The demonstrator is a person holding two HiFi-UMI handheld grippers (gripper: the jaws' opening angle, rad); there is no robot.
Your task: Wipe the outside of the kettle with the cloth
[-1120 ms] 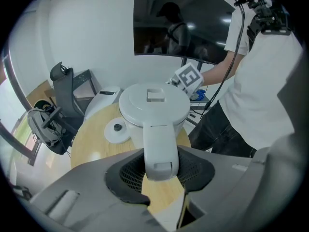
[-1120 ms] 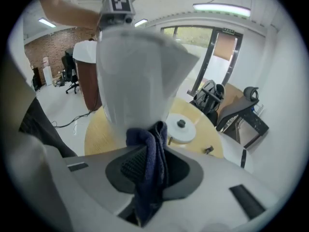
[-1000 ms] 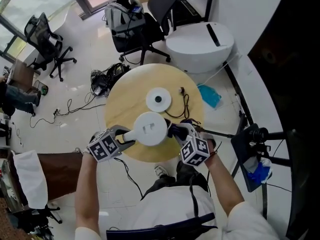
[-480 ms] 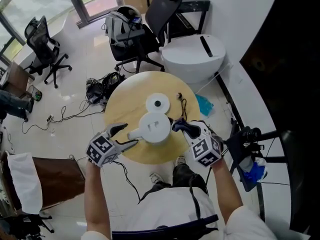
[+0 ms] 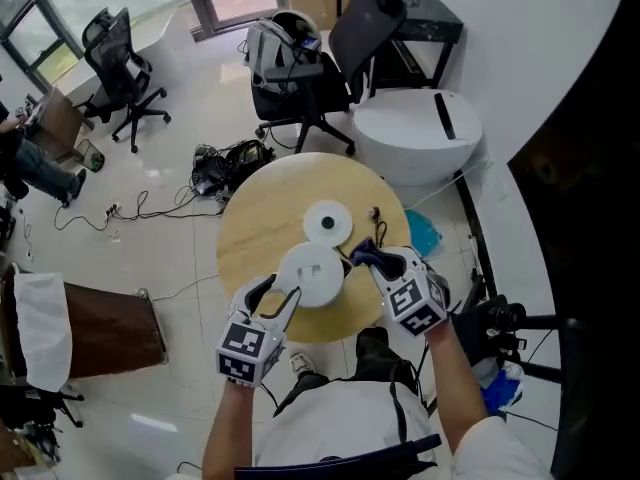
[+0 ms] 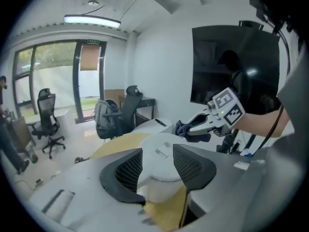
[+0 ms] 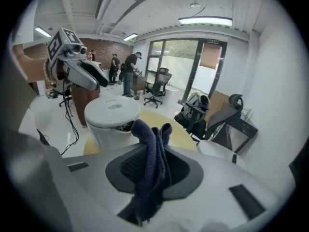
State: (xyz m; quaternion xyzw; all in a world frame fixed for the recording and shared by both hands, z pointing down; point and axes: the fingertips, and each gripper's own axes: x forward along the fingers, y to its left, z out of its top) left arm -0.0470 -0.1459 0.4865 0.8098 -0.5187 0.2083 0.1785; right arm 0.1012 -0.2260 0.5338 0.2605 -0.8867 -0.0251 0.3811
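Left gripper (image 6: 159, 172): jaws apart, just been closing, nothing pinched. The left gripper view shows the white kettle (image 6: 161, 149) in the gap just past the pads, pads not pressing on it. In the head view the left gripper (image 5: 282, 290) sits at the kettle's (image 5: 312, 273) near-left edge; whether a jaw tip touches the body can't be told from above.

Right gripper (image 7: 154, 170): jaws clamped on the dark blue cloth (image 7: 152, 158), which is bunched and sticks up above the pads. Only this view shows the pinch itself. The head view just shows the cloth (image 5: 358, 255) at the tip of the right gripper (image 5: 372, 261), beside the kettle's right side, contact unclear. The left gripper view catches the right gripper (image 6: 195, 128) from the side, with the cloth (image 6: 186, 129) hanging off its tip, near the kettle top.

Kettle stands upright on the round wooden tabletop (image 5: 260, 228), near the person's edge, between the two grippers. The right gripper view shows the kettle (image 7: 112, 117) with the left gripper (image 7: 99, 81) above and beside it.

Head view only: white base disc (image 5: 328, 221) behind the kettle, apart from it, and a black cord (image 5: 375, 213) beside the disc.

Right gripper view only: people (image 7: 129, 74) standing far back in the room. Left gripper view only: dark screen (image 6: 231, 66) on the wall.
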